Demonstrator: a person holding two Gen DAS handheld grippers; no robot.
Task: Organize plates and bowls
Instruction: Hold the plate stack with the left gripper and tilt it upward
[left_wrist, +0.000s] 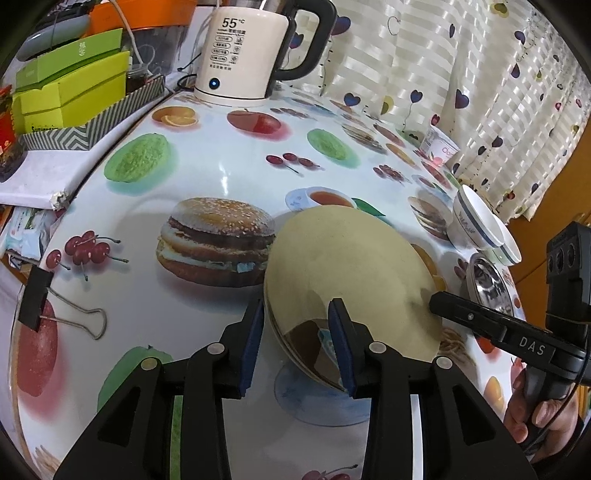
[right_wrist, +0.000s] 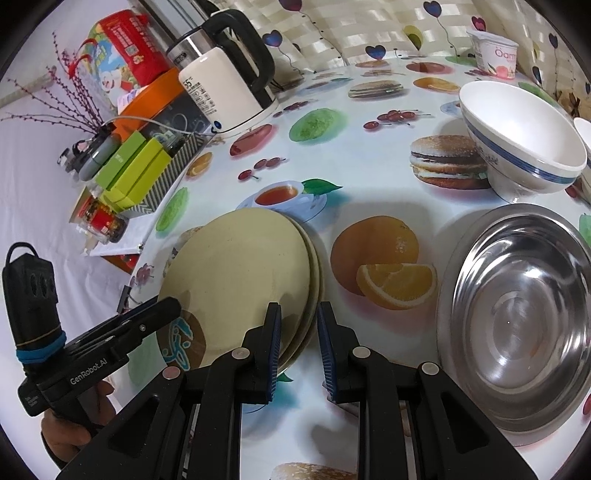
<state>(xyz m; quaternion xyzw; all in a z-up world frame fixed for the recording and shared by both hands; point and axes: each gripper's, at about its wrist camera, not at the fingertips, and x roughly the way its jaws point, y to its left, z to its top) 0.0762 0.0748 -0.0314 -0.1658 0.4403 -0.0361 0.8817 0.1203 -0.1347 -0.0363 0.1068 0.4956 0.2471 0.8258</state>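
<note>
A stack of cream plates sits tilted on the fruit-print table; it also shows in the right wrist view. My left gripper is open, its jaws standing either side of the stack's near rim. My right gripper is open too, its jaws straddling the opposite rim. A white bowl with a blue band and a steel bowl stand to the right of the plates. The white bowl and the steel bowl also show in the left wrist view.
A white electric kettle stands at the table's back. Green boxes in a striped tray sit at the left. A yogurt cup stands by the curtain. A binder clip grips the tablecloth edge.
</note>
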